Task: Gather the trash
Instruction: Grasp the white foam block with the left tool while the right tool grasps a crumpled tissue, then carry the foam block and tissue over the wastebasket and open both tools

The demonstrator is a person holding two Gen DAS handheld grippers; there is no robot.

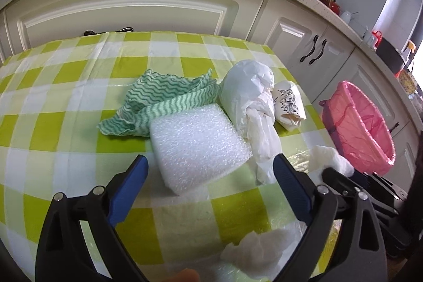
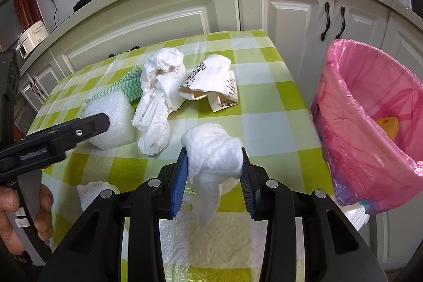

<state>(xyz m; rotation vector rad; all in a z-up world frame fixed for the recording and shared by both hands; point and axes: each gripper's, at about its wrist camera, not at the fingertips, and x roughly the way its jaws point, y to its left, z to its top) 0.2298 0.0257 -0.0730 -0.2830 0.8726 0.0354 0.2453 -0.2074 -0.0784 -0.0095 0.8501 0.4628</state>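
Note:
My left gripper (image 1: pixel 208 159) stands open, its blue pads on either side of the near end of a white foam block (image 1: pixel 198 142) without touching it. My right gripper (image 2: pixel 214 149) is shut on a crumpled white tissue wad (image 2: pixel 214 149), held just above the checked tablecloth (image 2: pixel 264 123). Behind the block lie a green wavy cloth (image 1: pixel 158 99), a knotted white plastic bag (image 1: pixel 248 97) and a crushed printed paper cup (image 1: pixel 288 102). A second tissue wad (image 1: pixel 259 253) lies near the table's front edge. The pink-lined bin (image 2: pixel 370 123) stands off the table's right side.
White kitchen cabinets (image 2: pixel 171 12) and a speckled counter run behind the table. A yellow object (image 2: pixel 388 122) lies inside the bin. A hand (image 2: pixel 15 208) holds the left gripper's handle at the left. Clear plastic film (image 2: pixel 211 237) covers the table's near edge.

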